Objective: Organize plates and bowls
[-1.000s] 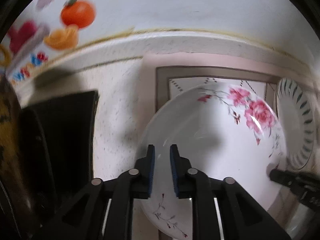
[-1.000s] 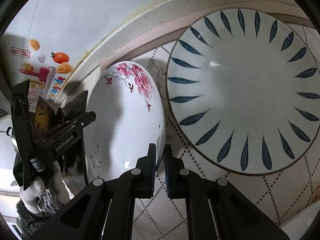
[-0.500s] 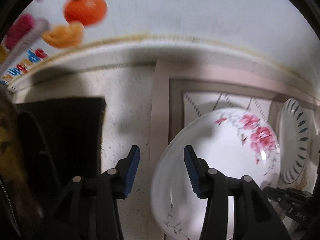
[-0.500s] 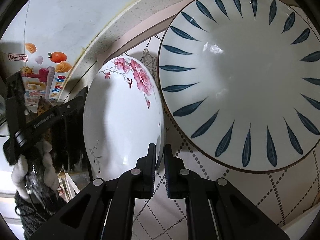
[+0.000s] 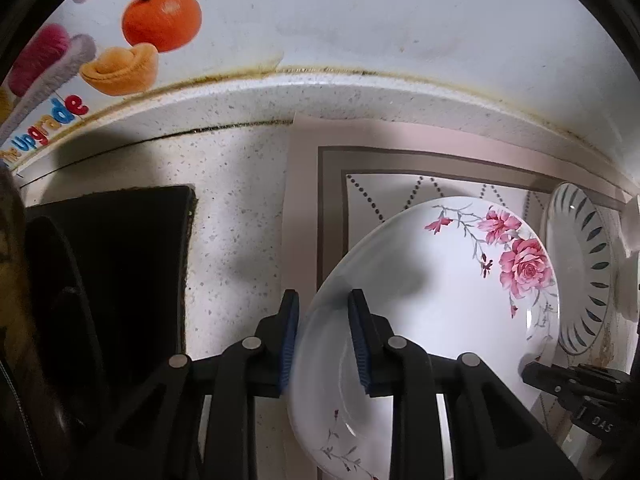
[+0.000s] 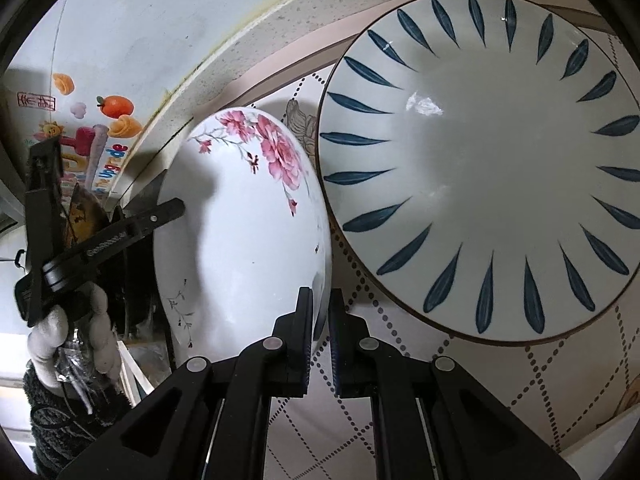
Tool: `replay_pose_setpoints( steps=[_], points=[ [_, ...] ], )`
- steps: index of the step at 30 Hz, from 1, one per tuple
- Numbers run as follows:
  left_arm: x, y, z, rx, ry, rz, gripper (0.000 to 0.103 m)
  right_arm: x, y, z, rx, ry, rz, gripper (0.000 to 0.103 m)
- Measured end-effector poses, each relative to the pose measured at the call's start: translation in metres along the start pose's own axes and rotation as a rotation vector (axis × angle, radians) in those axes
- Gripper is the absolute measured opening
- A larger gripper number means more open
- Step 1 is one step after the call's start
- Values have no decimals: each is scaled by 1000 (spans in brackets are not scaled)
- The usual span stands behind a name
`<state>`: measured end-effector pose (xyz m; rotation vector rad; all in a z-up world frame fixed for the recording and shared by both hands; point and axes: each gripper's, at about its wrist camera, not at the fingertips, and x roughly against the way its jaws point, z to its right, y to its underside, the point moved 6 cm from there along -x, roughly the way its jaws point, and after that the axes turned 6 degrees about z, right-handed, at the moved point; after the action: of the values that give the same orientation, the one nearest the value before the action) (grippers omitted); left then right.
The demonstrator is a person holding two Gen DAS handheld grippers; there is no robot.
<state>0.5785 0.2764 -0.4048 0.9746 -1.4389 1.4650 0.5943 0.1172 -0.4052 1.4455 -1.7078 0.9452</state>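
Note:
A white plate with pink roses (image 5: 432,296) is held tilted above the patterned mat (image 5: 400,188). My right gripper (image 6: 320,304) is shut on its right rim. My left gripper (image 5: 323,312) is open, its fingers astride the plate's left rim without pinching it. The rose plate also shows in the right wrist view (image 6: 244,240). A larger white plate with blue leaf marks (image 6: 484,172) lies flat on the mat to the right; it shows at the far right of the left wrist view (image 5: 580,264).
A speckled stone counter (image 5: 240,220) runs to a white wall with fruit stickers (image 5: 160,16). A black object (image 5: 108,280) sits on the counter at left. The gloved hand holding the left gripper (image 6: 68,332) shows at left.
My left gripper let go of the rose plate, opened wide, then came back with its fingers around the left rim. The right gripper kept its hold and shifted the plate a little.

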Motion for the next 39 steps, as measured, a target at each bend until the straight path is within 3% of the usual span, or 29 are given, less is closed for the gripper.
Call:
replay_pose_setpoints(
  steps=[8, 20, 25, 31, 39],
  points=[
    [35, 9, 16, 8, 46, 51, 22, 20, 14, 8, -17, -5, -2, 9],
    [96, 50, 111, -29, 132, 85, 22, 128, 39, 41, 2, -3, 56, 9],
    [115, 71, 164, -48, 179, 93, 22, 180, 65, 75, -6, 21, 65, 9],
    [115, 107, 224, -95, 216, 49, 22, 237, 97, 130, -33, 48, 90, 9],
    [97, 144, 268, -152, 207, -21, 22, 257, 133, 198, -91, 89, 93, 9]
  ],
)
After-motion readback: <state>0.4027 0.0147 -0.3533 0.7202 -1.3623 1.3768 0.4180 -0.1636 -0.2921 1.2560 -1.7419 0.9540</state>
